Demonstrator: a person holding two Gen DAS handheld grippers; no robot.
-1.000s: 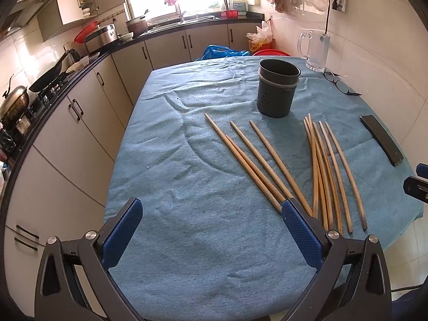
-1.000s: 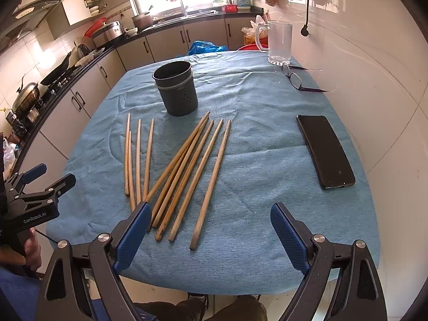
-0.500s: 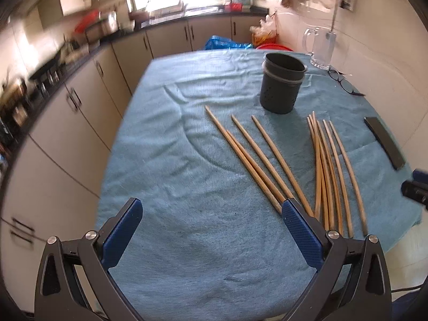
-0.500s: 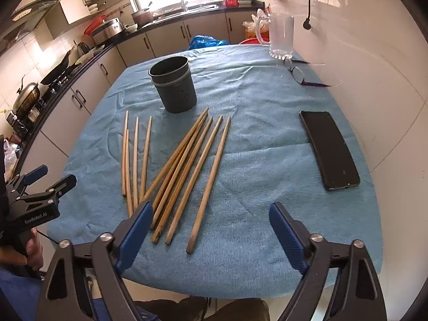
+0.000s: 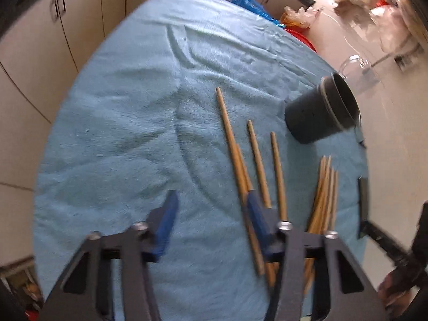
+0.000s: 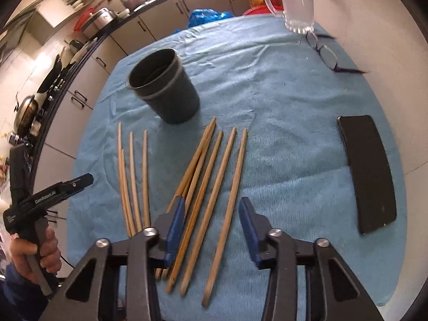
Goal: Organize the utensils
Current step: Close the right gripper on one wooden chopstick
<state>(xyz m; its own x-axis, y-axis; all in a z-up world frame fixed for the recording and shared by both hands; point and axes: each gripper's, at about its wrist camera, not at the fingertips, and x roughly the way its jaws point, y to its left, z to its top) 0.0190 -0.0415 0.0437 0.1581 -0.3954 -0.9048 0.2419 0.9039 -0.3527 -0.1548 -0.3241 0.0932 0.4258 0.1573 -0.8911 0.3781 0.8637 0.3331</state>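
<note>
Right gripper (image 6: 212, 230): jaws closing, not yet pinching; three shafts of the right-hand chopsticks (image 6: 211, 187) fan lie between the blue pads, none visibly pressed. Long axis of these chopsticks runs away from the gripper toward the utensil cup (image 6: 164, 85), roughly in line with the fingers, thick ends nearest.

Left gripper (image 5: 208, 222): jaws closing over bare blue cloth (image 5: 120, 107); its right pad overlaps the left-hand chopsticks (image 5: 256, 157), nothing between the pads. Blurred view.

Nearer hand, judged: right for the fan of five or six, left for the group of four.

Count, right wrist view:
- chopsticks, left group: four
- chopsticks, right fan: five or six, overlapping
- utensil cup: one, upright, empty, just beyond the tips
- phone (image 6: 369, 171): one
- spectacles (image 6: 325, 53): one
- glass mug (image 6: 297, 2): one
</note>
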